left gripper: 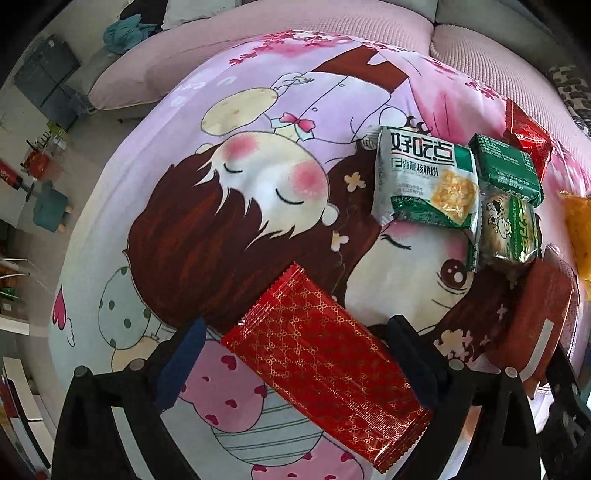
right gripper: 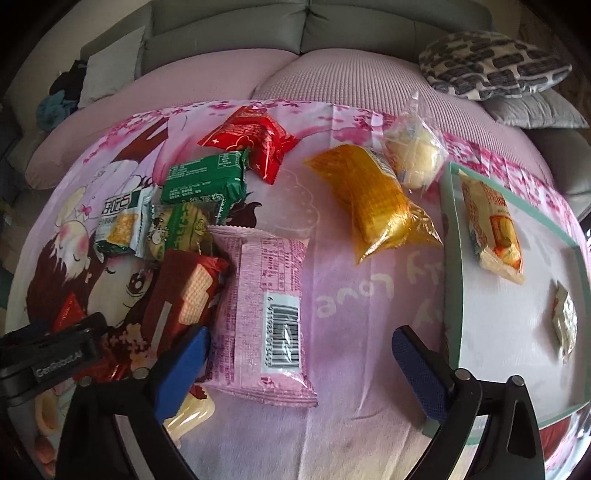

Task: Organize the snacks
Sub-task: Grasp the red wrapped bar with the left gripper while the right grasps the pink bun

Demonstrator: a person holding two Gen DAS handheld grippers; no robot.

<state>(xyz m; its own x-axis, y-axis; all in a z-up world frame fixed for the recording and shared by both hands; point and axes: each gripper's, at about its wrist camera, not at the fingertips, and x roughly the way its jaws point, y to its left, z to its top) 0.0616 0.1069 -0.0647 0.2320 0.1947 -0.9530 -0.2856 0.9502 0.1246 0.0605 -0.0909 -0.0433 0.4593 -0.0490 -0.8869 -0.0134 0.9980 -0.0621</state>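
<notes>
My left gripper (left gripper: 295,354) is open, its fingers on either side of a long red gold-patterned packet (left gripper: 325,369) lying on the cartoon cloth (left gripper: 192,155). My right gripper (right gripper: 301,365) is open above a pink packet with a barcode (right gripper: 266,306), which lies between its fingers. A pile of snacks sits left of it: a white-green biscuit pack (right gripper: 118,221), green pack (right gripper: 205,177), red pack (right gripper: 247,140), red wafer pack (right gripper: 181,295). An orange pack (right gripper: 373,199) and a clear bun bag (right gripper: 413,151) lie further back. A teal-rimmed tray (right gripper: 452,258) at right holds two packets.
The cloth covers a pink cushion (right gripper: 332,77) in front of a grey sofa (right gripper: 258,26). A patterned pillow (right gripper: 491,62) lies at the back right. The left gripper's body (right gripper: 48,354) shows at the right wrist view's lower left.
</notes>
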